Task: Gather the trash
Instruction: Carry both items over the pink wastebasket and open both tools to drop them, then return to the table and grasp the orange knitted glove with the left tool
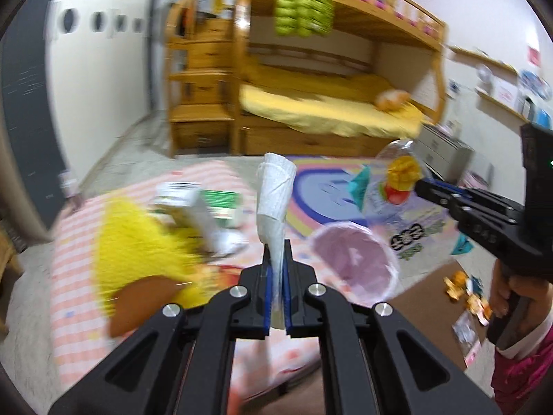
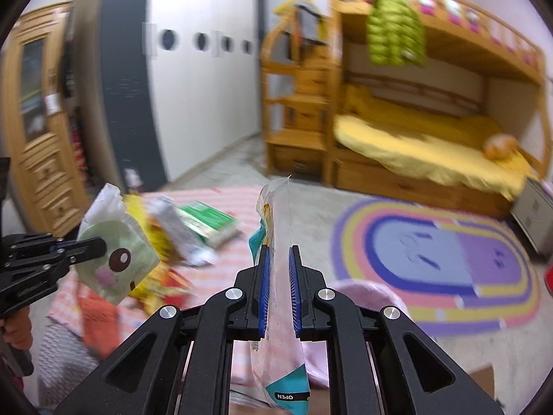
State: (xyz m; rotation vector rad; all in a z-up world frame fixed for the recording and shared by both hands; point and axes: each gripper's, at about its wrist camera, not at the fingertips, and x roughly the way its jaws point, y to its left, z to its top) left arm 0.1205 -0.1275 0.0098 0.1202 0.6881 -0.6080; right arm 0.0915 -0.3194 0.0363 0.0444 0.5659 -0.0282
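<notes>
Paper tissue (image 1: 274, 204) is clamped upright between the closed fingers of the left gripper (image 1: 276, 263) in the left wrist view, above a pink-lined bin (image 1: 356, 259) set at the near edge of a rainbow rug (image 1: 321, 190). Across the rug, a clear snack wrapper (image 1: 397, 180) is pinched by the right gripper (image 1: 423, 186). Seen from the right wrist, that wrapper (image 2: 276, 328) hangs between nearly closed fingers, while the tissue (image 2: 114, 252) is held over a striped mat (image 2: 221, 259).

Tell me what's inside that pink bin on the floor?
The pink bin shows only its pink liner; no trash is visible in it. Its near side and bottom are blurred and partly hidden.
</notes>
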